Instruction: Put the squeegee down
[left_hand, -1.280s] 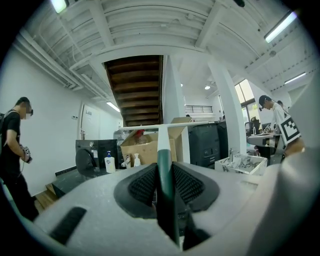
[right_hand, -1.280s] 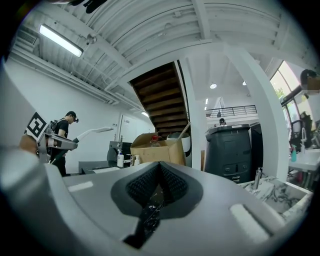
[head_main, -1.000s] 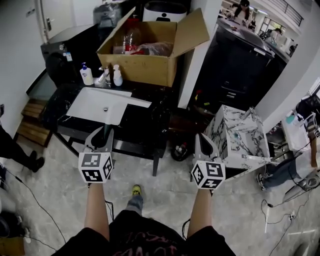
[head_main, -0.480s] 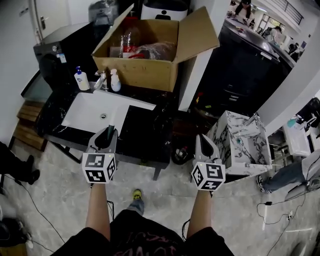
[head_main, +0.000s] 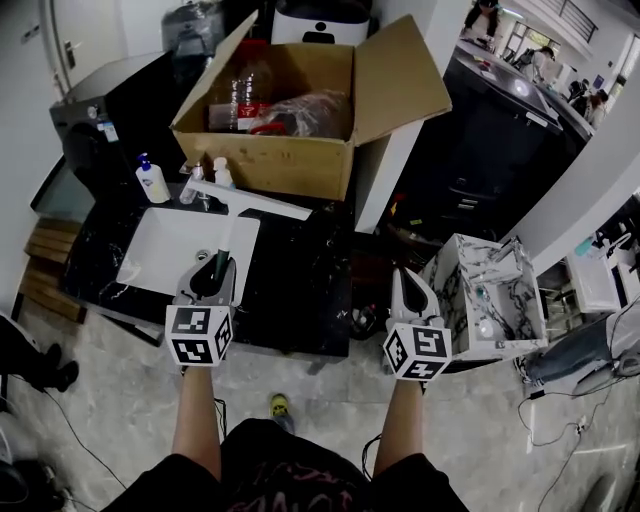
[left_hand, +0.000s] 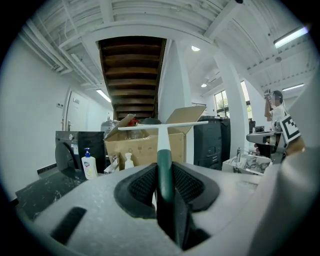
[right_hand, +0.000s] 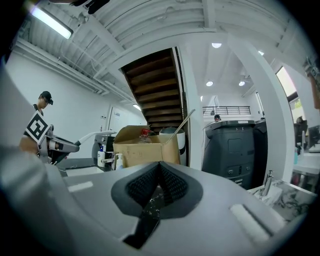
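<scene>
Squeegee (head_main: 232, 212) nearer sink (head_main: 165, 255) w/ box (head_main: 270, 160) behind

Bright ceiling strip lights (right_hand: 50, 22); fisheye edge distortion; near foreground blurred.

The squeegee (head_main: 228, 215) has a smooth white plastic bar and a glossy dark green handle. The fingers (left_hand: 141, 186) of the left gripper (left_hand: 163, 169) are matt black ribbed rubber set in grainy grey plastic. At twelve o'clock, the box (head_main: 290, 155) is matt brown cardboard. The desk (head_main: 300, 280) is glossy black veined stone, and its sink (head_main: 165, 260) is smooth white.
</scene>
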